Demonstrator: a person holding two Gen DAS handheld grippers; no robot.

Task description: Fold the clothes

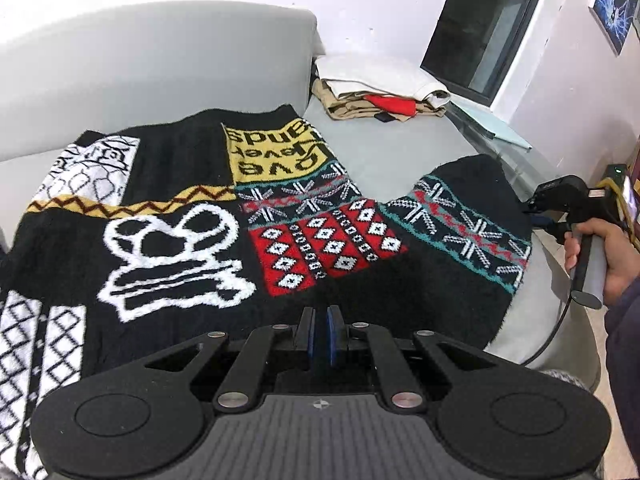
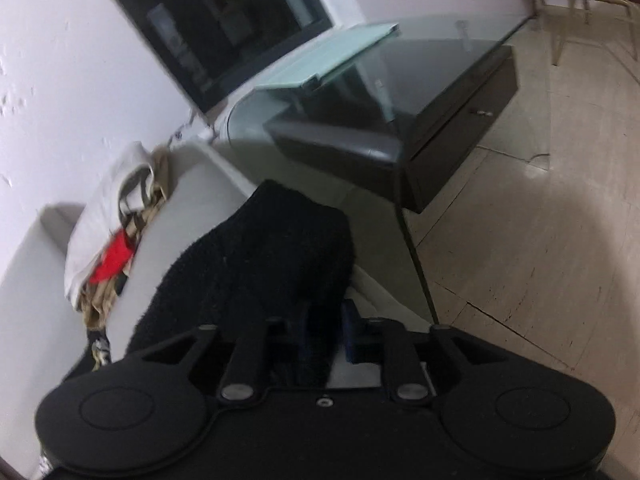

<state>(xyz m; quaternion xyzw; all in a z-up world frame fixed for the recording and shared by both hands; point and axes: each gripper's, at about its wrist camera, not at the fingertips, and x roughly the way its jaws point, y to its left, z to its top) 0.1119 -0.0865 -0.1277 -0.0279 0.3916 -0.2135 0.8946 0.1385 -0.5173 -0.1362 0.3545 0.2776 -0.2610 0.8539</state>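
A black patterned knit sweater (image 1: 192,216) lies spread on a grey sofa seat (image 1: 384,152), with one sleeve (image 1: 460,232) stretched to the right. My left gripper (image 1: 322,316) is shut and empty, low over the sweater's near edge. My right gripper (image 1: 534,212) is at the sleeve's end. In the right wrist view it (image 2: 326,320) is shut on the black sleeve cuff (image 2: 272,252), which drapes over its fingers.
A pile of folded clothes (image 1: 380,88), white, tan and red, sits at the far end of the sofa and shows in the right wrist view (image 2: 112,232). A glass table over a black cabinet (image 2: 420,120) stands beside the sofa. Tiled floor (image 2: 540,220) lies to the right.
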